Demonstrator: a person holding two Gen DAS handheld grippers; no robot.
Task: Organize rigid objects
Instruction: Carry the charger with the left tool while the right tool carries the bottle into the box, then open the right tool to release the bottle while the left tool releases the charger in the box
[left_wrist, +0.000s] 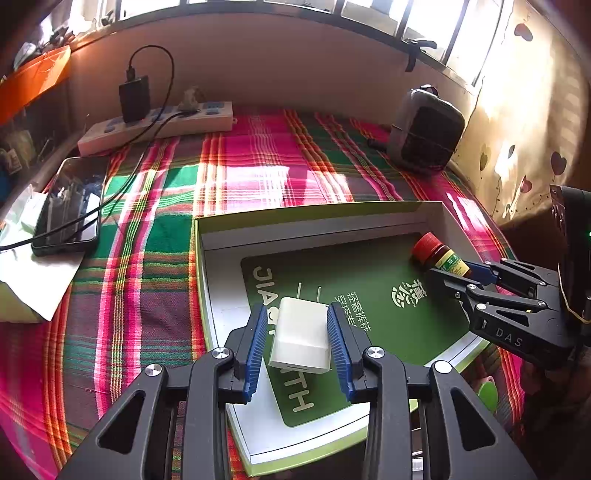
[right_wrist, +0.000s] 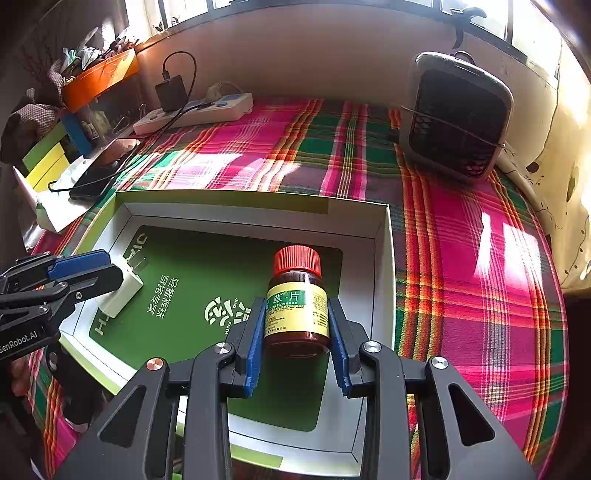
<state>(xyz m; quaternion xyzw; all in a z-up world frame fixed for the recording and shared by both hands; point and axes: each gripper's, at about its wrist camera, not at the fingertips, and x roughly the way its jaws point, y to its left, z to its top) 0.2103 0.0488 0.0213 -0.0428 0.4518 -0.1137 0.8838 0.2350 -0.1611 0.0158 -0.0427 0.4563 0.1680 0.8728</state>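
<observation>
A shallow box (left_wrist: 317, 221) with a green printed floor lies on the plaid cloth; it also shows in the right wrist view (right_wrist: 384, 258). My left gripper (left_wrist: 297, 321) is shut on a white plug charger (left_wrist: 301, 336), prongs pointing away, over the box's left part; the charger also shows in the right wrist view (right_wrist: 123, 290). My right gripper (right_wrist: 297, 321) is shut on a brown medicine bottle (right_wrist: 297, 314) with a red cap and yellow label, over the box's right part. The bottle (left_wrist: 439, 254) and right gripper (left_wrist: 461, 275) show at the right of the left wrist view.
A white power strip (left_wrist: 155, 127) with a black adapter and cable lies at the back left. A phone (left_wrist: 68, 206) rests on a tissue pack at left. A small grey heater (right_wrist: 458, 114) stands at the back right. An orange bin (right_wrist: 99, 77) sits far left.
</observation>
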